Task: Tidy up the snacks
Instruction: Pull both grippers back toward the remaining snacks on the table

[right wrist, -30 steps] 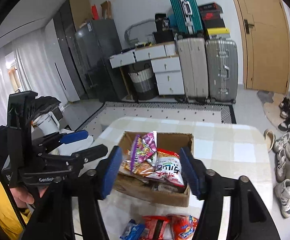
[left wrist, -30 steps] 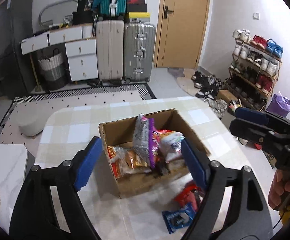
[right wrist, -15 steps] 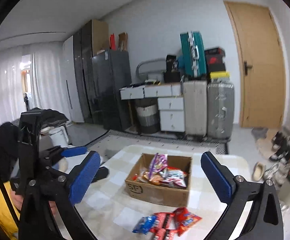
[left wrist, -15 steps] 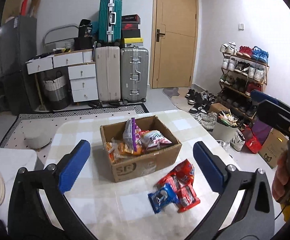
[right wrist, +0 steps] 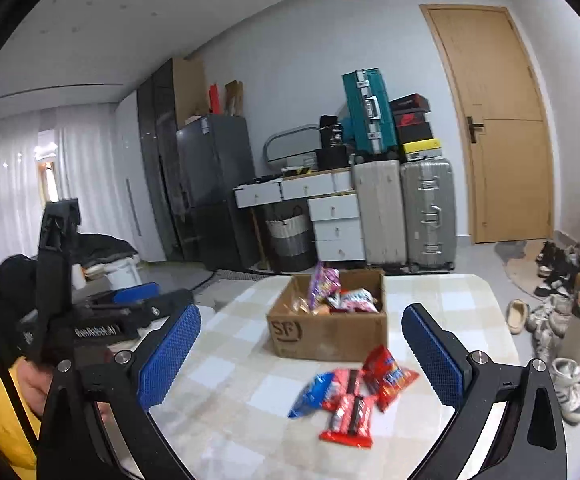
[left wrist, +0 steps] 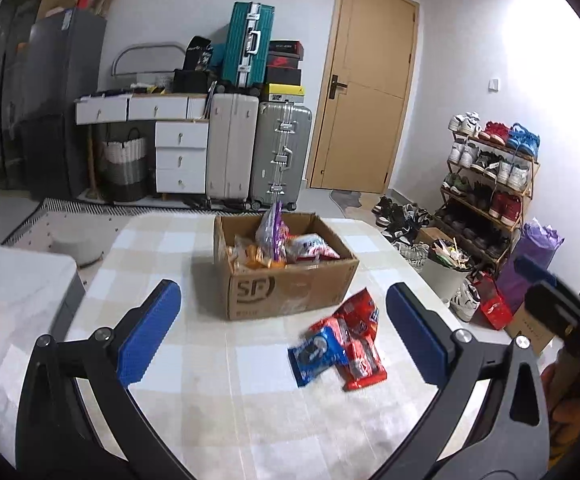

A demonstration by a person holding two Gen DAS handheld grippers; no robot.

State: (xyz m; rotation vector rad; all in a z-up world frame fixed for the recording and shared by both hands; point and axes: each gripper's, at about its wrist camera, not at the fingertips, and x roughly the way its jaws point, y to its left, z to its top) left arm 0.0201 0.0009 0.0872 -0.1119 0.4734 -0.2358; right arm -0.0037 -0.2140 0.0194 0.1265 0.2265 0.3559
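A brown cardboard box [left wrist: 285, 280] [right wrist: 326, 332] stands on the checked table [left wrist: 217, 392] [right wrist: 233, 392], filled with several snack bags, a purple one [left wrist: 271, 228] sticking up. In front of the box lies a small heap of packets: a blue one [left wrist: 318, 354] [right wrist: 310, 394] and red ones [left wrist: 360, 344] [right wrist: 374, 384]. My left gripper [left wrist: 283, 334] is open and empty, well back from the box. My right gripper [right wrist: 302, 356] is open and empty too, above the near table with the heap between its pads in view. In the right wrist view the left gripper [right wrist: 137, 300] shows at the left.
Beyond the table stand suitcases [left wrist: 257, 152], a white drawer unit [left wrist: 181, 156] and a wooden door [left wrist: 366, 84]. A shoe rack [left wrist: 490, 176] and a bin [left wrist: 448, 264] stand right of the table. A white seat [left wrist: 21, 280] is at the left.
Both grippers have pulled back from the box and opened wide. The box and the heap of packets now look smaller and farther off.
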